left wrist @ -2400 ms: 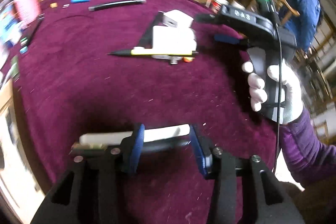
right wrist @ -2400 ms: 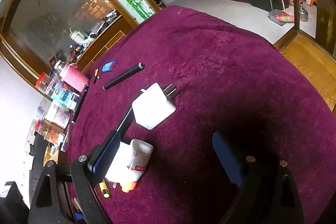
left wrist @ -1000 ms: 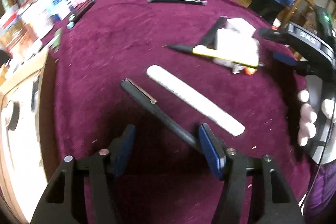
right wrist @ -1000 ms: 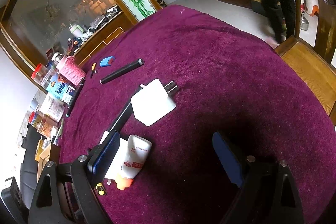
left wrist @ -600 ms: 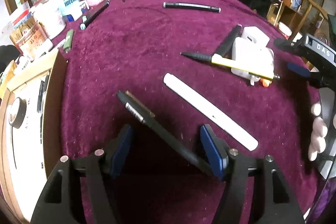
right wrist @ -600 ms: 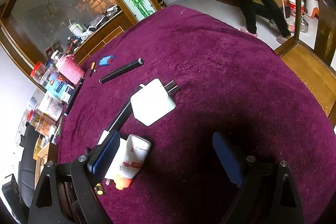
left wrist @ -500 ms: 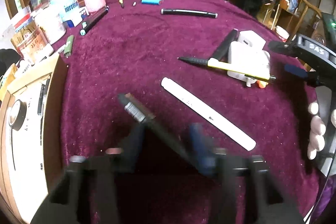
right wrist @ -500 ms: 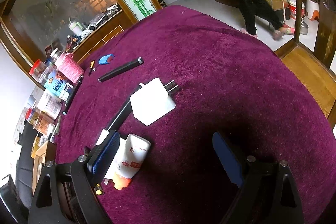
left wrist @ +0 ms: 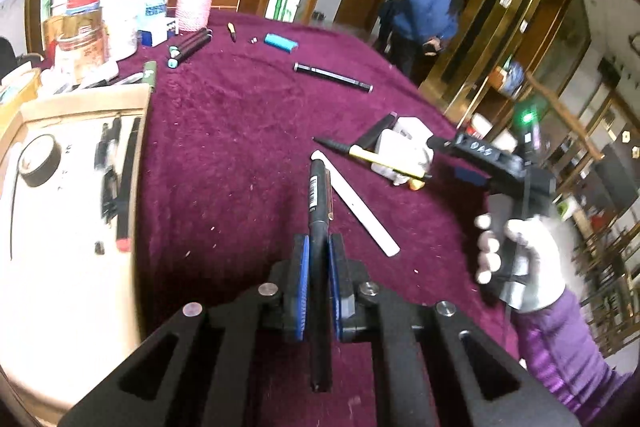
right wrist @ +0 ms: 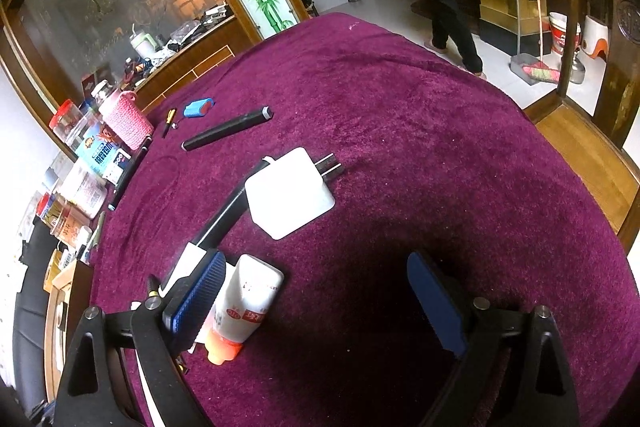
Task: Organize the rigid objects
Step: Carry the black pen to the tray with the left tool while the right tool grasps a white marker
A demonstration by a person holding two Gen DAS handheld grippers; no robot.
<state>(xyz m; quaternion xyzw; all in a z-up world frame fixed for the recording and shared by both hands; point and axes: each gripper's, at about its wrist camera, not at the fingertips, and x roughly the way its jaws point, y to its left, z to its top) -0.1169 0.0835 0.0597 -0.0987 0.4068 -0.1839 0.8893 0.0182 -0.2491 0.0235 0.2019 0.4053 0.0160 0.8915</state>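
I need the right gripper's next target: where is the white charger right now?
In the right wrist view the white charger lies on the purple cloth left of centre, between the black pen beyond it and the white tube nearer the open right gripper.

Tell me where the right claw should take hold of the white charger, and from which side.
Grip the white charger across its square body, on the two straight edges beside the prongs, bringing the right claw down from above. It lies flat on the cloth, so probably only those thin edges give parallel faces.
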